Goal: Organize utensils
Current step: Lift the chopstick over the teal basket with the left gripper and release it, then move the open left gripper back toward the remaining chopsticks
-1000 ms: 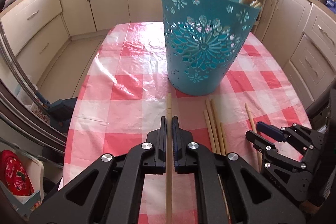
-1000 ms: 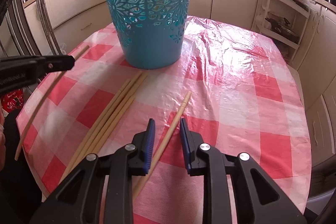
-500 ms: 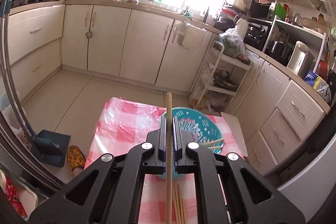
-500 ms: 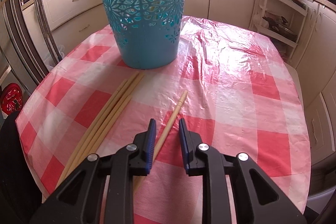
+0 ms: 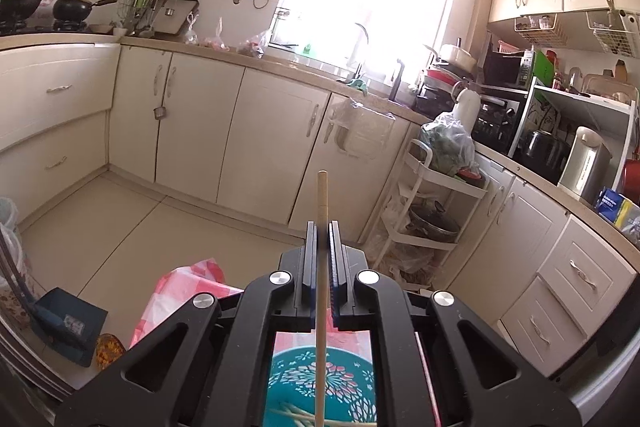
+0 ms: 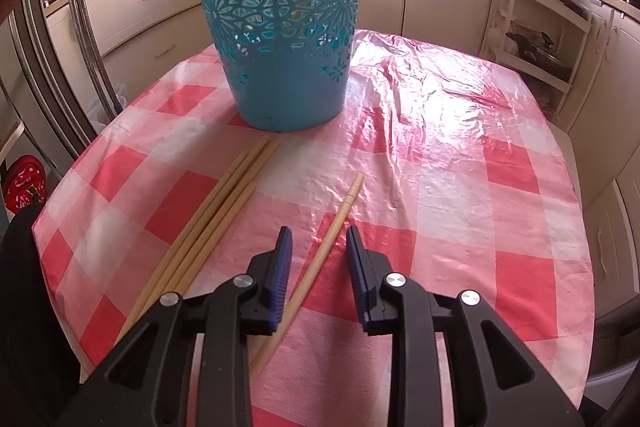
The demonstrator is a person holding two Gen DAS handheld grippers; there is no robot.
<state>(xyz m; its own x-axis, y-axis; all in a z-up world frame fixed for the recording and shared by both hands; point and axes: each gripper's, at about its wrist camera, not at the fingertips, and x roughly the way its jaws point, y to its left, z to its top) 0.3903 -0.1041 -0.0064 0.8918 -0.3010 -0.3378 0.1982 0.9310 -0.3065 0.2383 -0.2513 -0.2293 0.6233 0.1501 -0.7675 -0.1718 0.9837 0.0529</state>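
Above the bin (image 5: 322,393), the left gripper (image 5: 322,227) clamps a chopstick (image 5: 322,203) for dropping; right gripper (image 6: 316,247) jaws, just widened, straddle another (image 6: 320,259) untouched.

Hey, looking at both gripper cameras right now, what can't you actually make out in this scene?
- Left wrist view: the left gripper body hides most of the teal basket; how many chopsticks lie inside is unclear.
- Left wrist view: the held chopstick is cut off by the bottom edge.
- Right wrist view: the right gripper covers the single chopstick's near end.
- Right wrist view: the basket wall hides its contents.
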